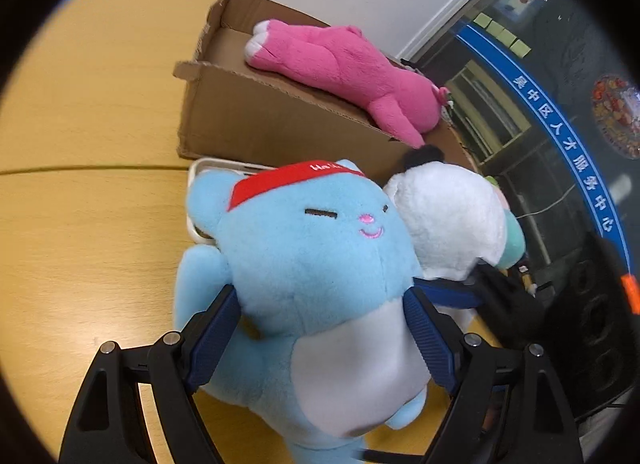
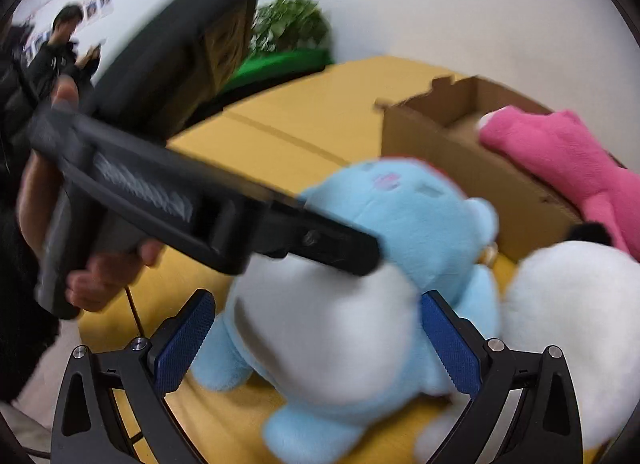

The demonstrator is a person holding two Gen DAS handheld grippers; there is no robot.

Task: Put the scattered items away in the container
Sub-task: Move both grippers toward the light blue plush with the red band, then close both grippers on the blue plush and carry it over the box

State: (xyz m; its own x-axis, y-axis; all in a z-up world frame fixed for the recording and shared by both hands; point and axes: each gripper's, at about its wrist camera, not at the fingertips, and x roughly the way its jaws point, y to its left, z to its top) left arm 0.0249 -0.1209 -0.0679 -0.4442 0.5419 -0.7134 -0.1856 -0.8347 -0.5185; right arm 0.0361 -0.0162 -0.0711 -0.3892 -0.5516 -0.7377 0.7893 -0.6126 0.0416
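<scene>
My left gripper (image 1: 322,306) is shut on a light blue plush (image 1: 316,264) with a red cap and white belly, holding it by the body above the table. The same plush (image 2: 384,248) fills the right wrist view. My right gripper (image 2: 316,320) stands open, its blue pads on either side of the plush's white belly. The left gripper's black body (image 2: 200,199) crosses that view. A cardboard box (image 1: 256,115) stands behind, with a pink plush (image 1: 344,67) lying across its rim. A white plush (image 1: 448,219) sits right of the blue one.
The yellow wooden table (image 1: 88,199) runs left and behind the box. A white tray edge (image 1: 196,199) shows behind the blue plush. A dark glass wall (image 1: 560,143) is to the right. A person (image 2: 56,47) and a green plant (image 2: 288,23) stand in the background.
</scene>
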